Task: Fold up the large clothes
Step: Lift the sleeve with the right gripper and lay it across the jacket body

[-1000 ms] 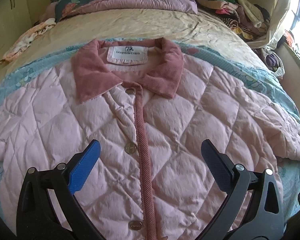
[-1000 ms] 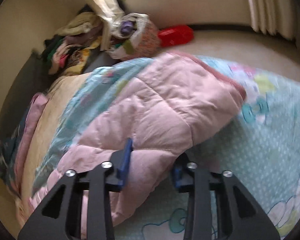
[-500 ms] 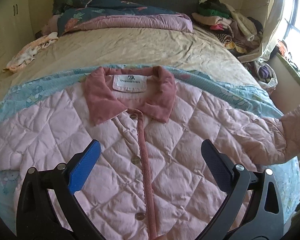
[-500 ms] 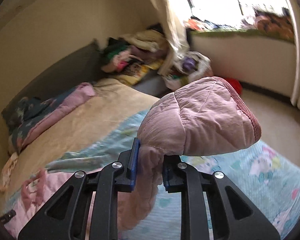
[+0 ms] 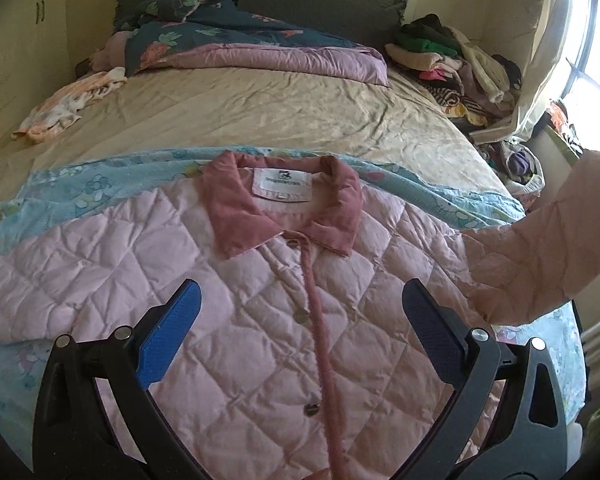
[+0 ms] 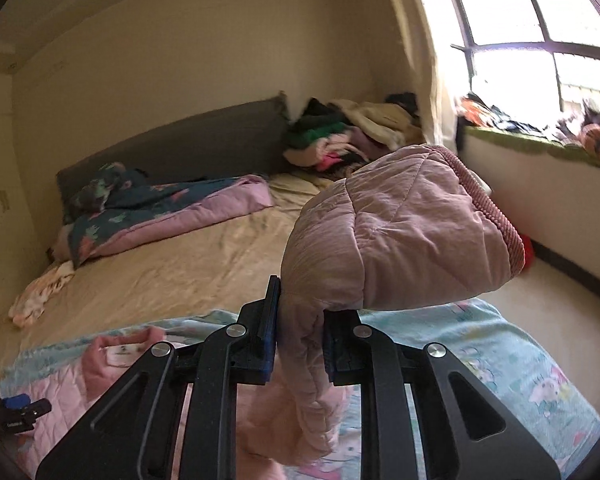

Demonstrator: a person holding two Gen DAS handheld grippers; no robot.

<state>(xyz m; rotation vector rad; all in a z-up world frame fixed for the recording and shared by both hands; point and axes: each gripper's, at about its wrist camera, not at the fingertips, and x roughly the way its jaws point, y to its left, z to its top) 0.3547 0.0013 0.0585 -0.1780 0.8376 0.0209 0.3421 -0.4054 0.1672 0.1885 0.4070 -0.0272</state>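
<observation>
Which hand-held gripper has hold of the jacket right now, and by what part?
The right hand-held gripper is shut on the pink quilted jacket, pinching its sleeve just behind the cuff. The left hand-held gripper is open over the jacket's front, holding nothing.

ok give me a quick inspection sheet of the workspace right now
surface: bed with tan sheet, blue cartoon-print blanket spread at the near end
job's things: pink quilted jacket lying buttoned, front up, on the blanket; its sleeve lifted off the bed
clutter: clothes pile, floral quilt, small towel
grippers: left gripper jaws wide apart above the jacket; right gripper jaws clamped on the sleeve
cables: nothing seen
surroundings: window, grey headboard
</observation>
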